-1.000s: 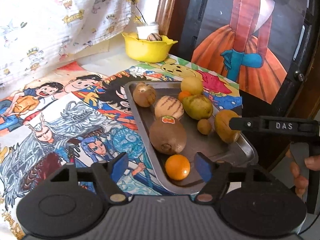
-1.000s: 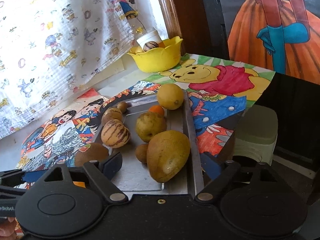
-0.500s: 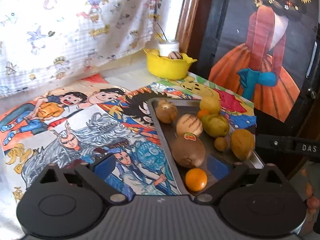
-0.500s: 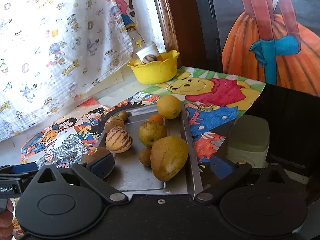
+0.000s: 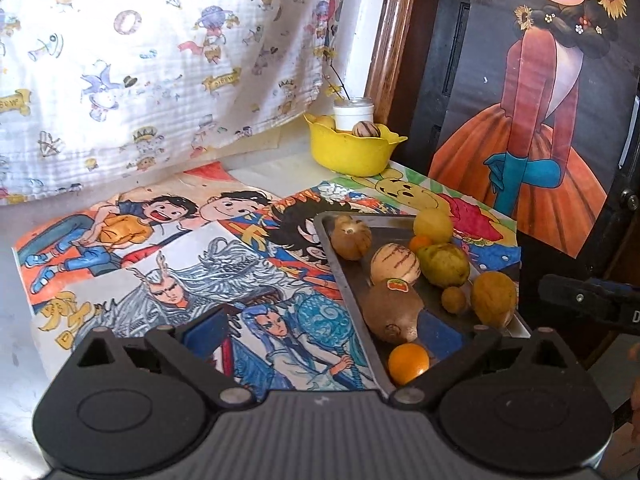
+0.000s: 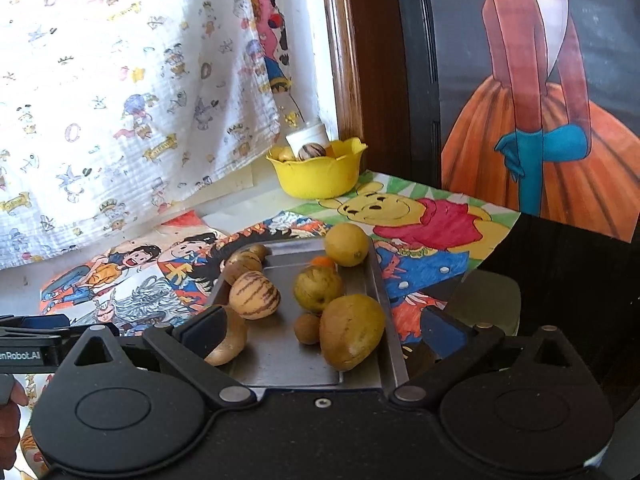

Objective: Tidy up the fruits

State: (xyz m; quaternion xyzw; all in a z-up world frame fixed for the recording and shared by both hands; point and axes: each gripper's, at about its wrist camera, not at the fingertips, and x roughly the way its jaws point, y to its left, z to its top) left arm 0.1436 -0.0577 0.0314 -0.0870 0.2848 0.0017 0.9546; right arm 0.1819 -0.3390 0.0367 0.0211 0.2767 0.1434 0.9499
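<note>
Our left gripper (image 5: pixel 320 332) and right gripper (image 6: pixel 320 332) have both just spread wide and hold nothing; since a second ago we have backed away from the metal tray (image 6: pixel 384 320). The fruits lie there at twelve o'clock, mango (image 6: pixel 352 332) nearest. The yellow bowl (image 6: pixel 320 176) beyond, at twelve, seems the likely destination; we judge sorting barely begun.

Sunlit printed curtain (image 5: pixel 160 60), wooden frame (image 6: pixel 344 60), perhaps window
</note>
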